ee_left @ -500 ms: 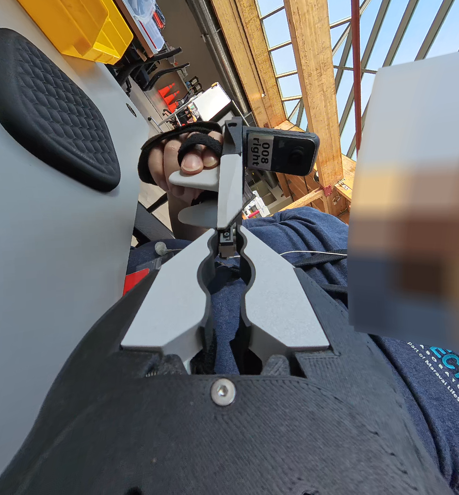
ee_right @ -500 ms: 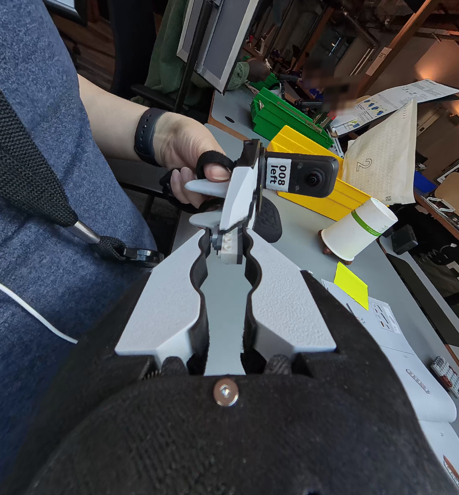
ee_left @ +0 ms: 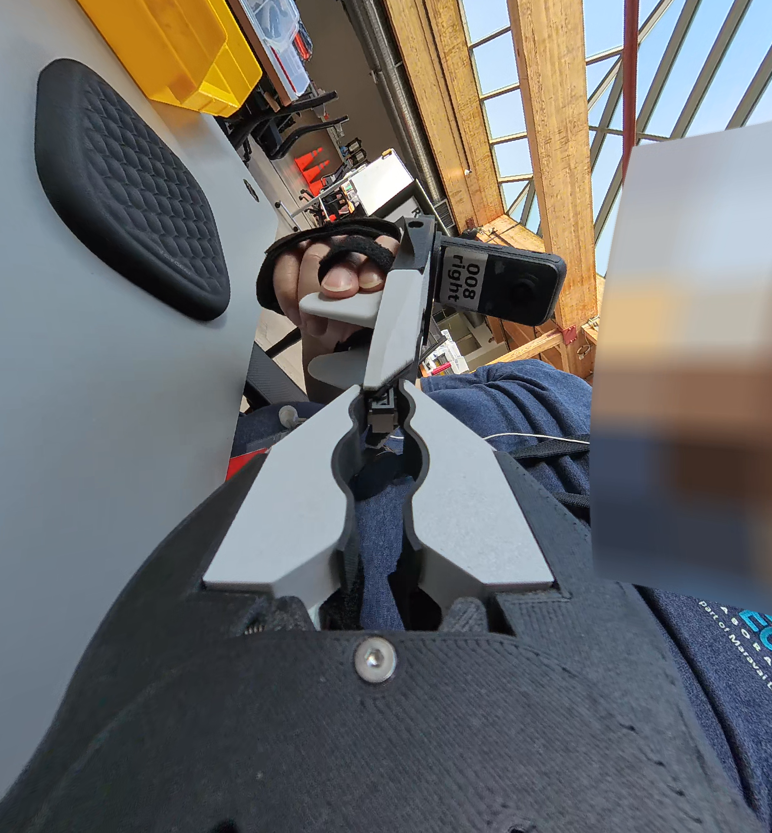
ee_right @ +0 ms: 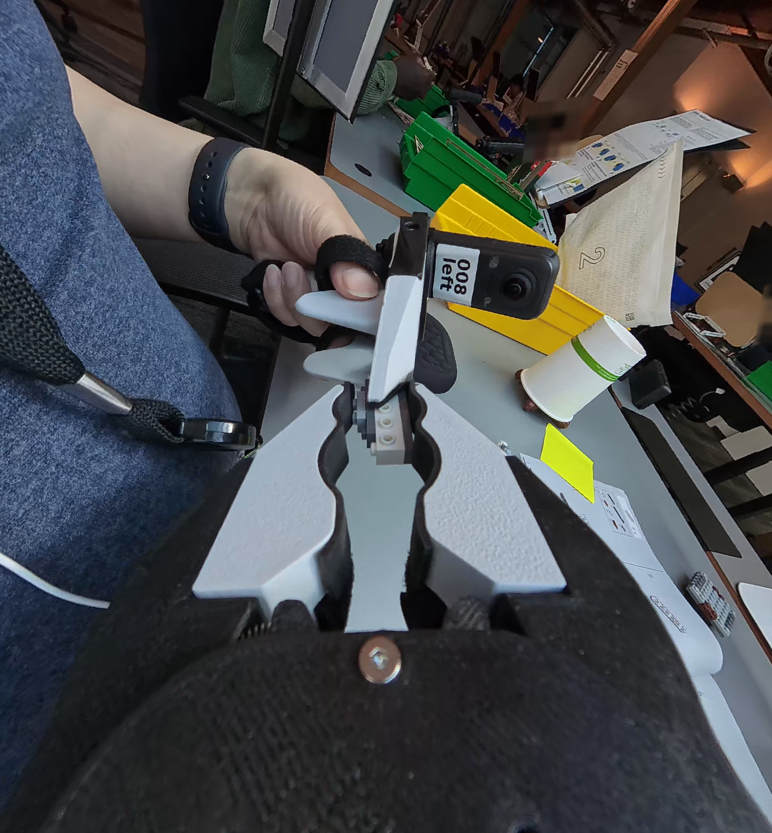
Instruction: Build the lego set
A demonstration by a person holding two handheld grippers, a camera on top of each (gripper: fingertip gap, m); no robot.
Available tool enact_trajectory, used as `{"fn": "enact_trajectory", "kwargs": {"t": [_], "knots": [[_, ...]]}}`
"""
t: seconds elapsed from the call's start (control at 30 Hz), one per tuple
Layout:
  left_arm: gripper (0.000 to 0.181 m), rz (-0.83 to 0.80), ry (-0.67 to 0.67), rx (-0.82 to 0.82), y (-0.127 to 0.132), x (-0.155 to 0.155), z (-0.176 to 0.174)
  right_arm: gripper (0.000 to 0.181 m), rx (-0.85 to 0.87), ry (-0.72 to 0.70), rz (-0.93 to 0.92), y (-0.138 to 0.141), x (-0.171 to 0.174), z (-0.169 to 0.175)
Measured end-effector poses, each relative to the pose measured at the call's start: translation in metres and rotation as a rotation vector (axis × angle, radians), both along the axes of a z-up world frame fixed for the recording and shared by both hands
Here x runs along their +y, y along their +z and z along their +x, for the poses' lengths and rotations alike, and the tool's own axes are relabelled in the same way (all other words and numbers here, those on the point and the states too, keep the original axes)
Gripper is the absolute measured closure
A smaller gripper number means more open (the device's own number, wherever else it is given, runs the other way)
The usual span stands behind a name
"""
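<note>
A joining step appears to be in hand: a small stack of light grey and dark brown studded lego plates (ee_right: 386,428) is held in mid-air above the pale grey table (ee_right: 479,383), close to the person's body, and is gripped from two sides at once. The right gripper (ee_right: 379,421) is seen nearly closed, its jaws pinching the stack at the tips; the left gripper (ee_left: 382,408) is likewise narrowed onto it, though from the left wrist view the piece is dark and small, so which plate each tool holds cannot be told. Both tools are tilted tip to tip, almost at right angles. A firm, squarely aligned press is probably called for next, without the studs being skewed. A further grey lego assembly (ee_right: 711,601) lies apart on the table, beside a white paper cup with a green band (ee_right: 578,369).
</note>
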State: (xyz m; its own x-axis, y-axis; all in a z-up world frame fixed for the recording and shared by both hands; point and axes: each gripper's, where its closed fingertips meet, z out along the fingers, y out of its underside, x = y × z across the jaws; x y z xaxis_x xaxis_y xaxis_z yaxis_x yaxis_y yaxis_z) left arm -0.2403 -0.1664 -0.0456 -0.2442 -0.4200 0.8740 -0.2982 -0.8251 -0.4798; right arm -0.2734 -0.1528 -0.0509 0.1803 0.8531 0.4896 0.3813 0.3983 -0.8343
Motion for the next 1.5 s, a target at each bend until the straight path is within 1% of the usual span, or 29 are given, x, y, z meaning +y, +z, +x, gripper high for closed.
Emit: {"fn": "enact_trajectory", "kwargs": {"t": [0.2,0.43,0.53,0.6,0.7,0.83,0.9,0.93,0.97,1.07,1.1,1.17,1.2,1.27,1.33,1.4,1.5], "knots": [[0.171,0.022,0.004,-0.014,0.002,0.000,-0.001,0.159,0.011,-0.037,0.030,0.005,0.003,0.003],[0.172,-0.001,0.029,-0.056,0.006,0.004,-0.005,0.159,0.054,-0.028,0.010,0.007,0.003,0.003],[0.172,0.037,0.062,-0.015,0.001,0.007,-0.004,0.158,0.014,-0.049,0.033,0.000,0.007,0.006],[0.172,0.029,0.066,-0.024,0.003,0.008,-0.005,0.155,0.004,-0.056,0.033,0.000,0.008,0.009],[0.172,0.037,0.083,-0.007,0.001,0.011,-0.006,0.159,-0.014,-0.068,0.036,0.001,0.009,0.012],[0.172,0.031,0.086,-0.009,0.001,0.010,-0.006,0.160,-0.016,-0.078,0.034,0.000,0.009,0.012],[0.172,0.061,0.084,-0.018,0.003,0.010,-0.006,0.161,-0.003,-0.078,0.003,0.001,0.008,0.012],[0.170,0.110,0.089,-0.025,0.004,0.010,-0.008,0.161,0.008,-0.076,-0.012,0.002,0.008,0.012],[0.163,0.190,0.109,-0.029,0.005,0.012,-0.009,0.161,0.021,-0.075,-0.031,0.003,0.009,0.013],[0.138,0.545,0.258,0.014,0.008,0.027,-0.018,0.160,0.084,-0.035,-0.112,0.008,0.005,0.014],[0.139,0.667,0.287,0.019,0.012,0.027,-0.021,0.160,0.103,-0.028,-0.129,0.010,0.004,0.014],[0.143,0.863,0.283,0.029,0.017,0.018,-0.022,0.160,0.127,-0.003,-0.149,0.012,0.001,0.014],[0.144,0.924,0.268,0.048,0.016,0.014,-0.022,0.160,0.137,0.012,-0.149,0.013,-0.001,0.014],[0.146,0.986,0.238,0.062,0.014,0.009,-0.019,0.160,0.154,0.019,-0.146,0.015,-0.002,0.012],[0.152,1.030,0.225,0.014,0.019,0.002,-0.016,0.159,0.156,0.026,-0.153,0.015,-0.003,0.011],[0.161,1.113,0.232,0.001,0.020,0.000,-0.016,0.159,0.154,0.041,-0.159,0.014,-0.006,0.011],[0.163,1.210,0.202,0.024,0.015,-0.006,-0.014,0.159,0.170,0.083,-0.172,0.017,-0.013,0.010]]}}
